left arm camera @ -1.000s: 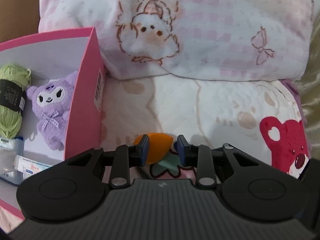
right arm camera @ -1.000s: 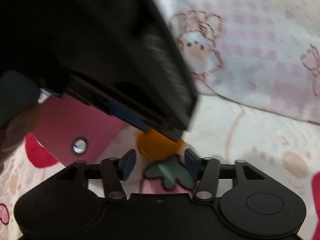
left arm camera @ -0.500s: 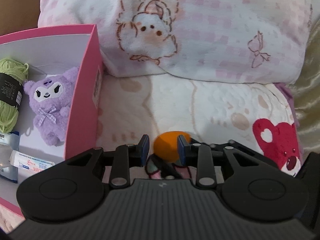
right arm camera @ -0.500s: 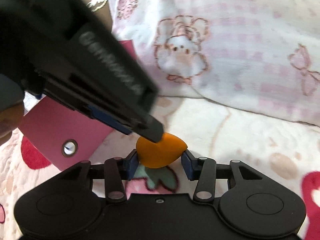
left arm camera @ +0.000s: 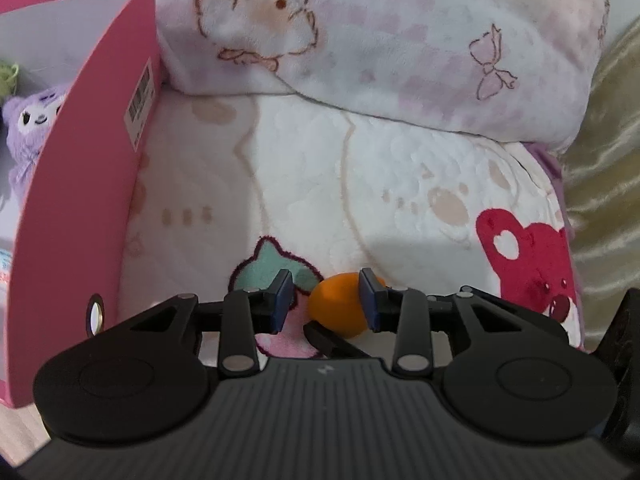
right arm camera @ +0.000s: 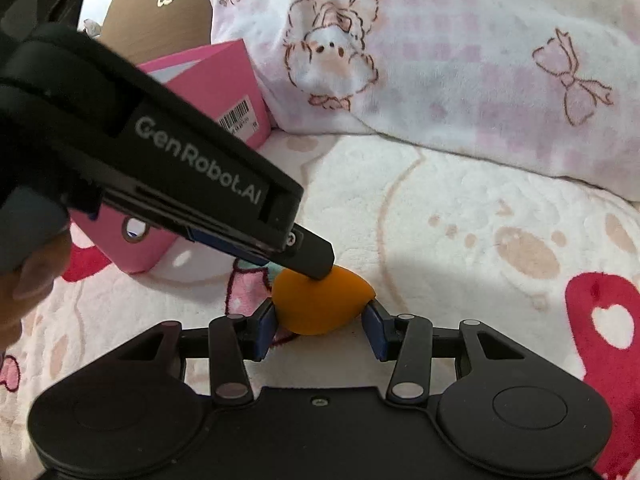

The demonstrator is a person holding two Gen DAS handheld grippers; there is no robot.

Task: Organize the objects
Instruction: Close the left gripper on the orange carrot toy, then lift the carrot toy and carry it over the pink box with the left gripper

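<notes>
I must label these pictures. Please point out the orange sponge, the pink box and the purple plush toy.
orange sponge [right arm camera: 320, 306]: right wrist view, middle of its rounded body.
pink box [left arm camera: 84, 184]: left wrist view, outer side wall.
purple plush toy [left arm camera: 30, 120]: left wrist view, its face, inside the box.

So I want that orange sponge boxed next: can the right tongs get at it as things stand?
Probably yes: the right tongs already have the orange sponge between their pads. The left tongs crowd it from above, jaws opening, one pad against it.

Pink-checked pillow [left arm camera: 400, 52] lies on a cream blanket [left arm camera: 320, 184]; beside them — gold fabric [left arm camera: 604, 184].
</notes>
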